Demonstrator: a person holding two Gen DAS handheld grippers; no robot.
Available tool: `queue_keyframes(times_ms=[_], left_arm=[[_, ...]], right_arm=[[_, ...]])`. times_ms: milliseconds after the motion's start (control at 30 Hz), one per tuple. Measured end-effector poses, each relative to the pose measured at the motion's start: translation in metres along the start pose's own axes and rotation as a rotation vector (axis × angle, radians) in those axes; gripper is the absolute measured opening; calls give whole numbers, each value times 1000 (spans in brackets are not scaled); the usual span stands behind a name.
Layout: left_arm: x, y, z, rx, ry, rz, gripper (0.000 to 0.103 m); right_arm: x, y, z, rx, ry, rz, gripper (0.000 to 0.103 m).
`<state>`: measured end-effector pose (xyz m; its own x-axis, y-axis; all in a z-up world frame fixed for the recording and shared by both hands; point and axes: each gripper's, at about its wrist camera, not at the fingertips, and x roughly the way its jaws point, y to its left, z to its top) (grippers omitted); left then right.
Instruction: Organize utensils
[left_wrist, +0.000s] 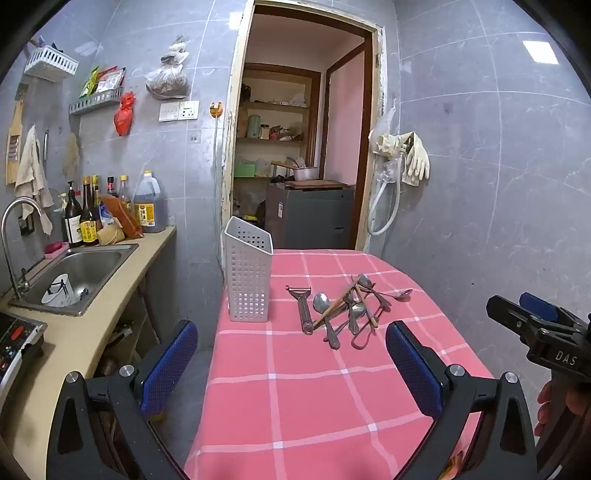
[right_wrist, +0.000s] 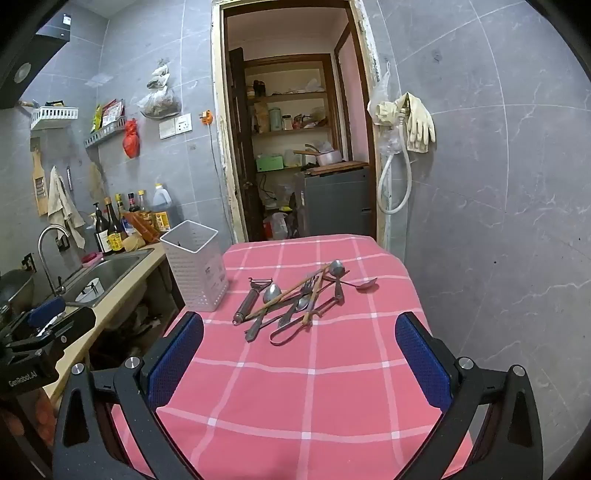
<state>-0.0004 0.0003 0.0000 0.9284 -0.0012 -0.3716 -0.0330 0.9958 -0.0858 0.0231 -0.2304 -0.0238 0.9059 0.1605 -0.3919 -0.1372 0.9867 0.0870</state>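
Both claws gape wide, gripping nothing: the left claw (left_wrist: 291, 365), marked "GenRobot.AI"; the right claw (right_wrist: 299, 354), marked "DAS"; the tangled pile of steel spoons, peeler and wooden chopsticks (right_wrist: 295, 299) lies on the pink checked tabletop (right_wrist: 295, 398) beside the white perforated plastic holder (right_wrist: 195, 266)

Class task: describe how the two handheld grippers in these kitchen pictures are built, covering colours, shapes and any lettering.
Both are matte black frames. The left gripper and right gripper each carry two flat fingers faced with blue textured pads, joined by silver round bolts. White lettering shows on the bodies: "DAS" on the right one, "GenRobot.AI" on the left. No cables or sleeves are visible.
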Motion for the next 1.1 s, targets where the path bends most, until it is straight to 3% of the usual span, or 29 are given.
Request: queue_keyframes(times_ms=[1100], left_arm=[[-3, 0, -2, -3, 9, 4, 103]], right_arm=[[0, 1, -2, 8, 8, 2, 102]])
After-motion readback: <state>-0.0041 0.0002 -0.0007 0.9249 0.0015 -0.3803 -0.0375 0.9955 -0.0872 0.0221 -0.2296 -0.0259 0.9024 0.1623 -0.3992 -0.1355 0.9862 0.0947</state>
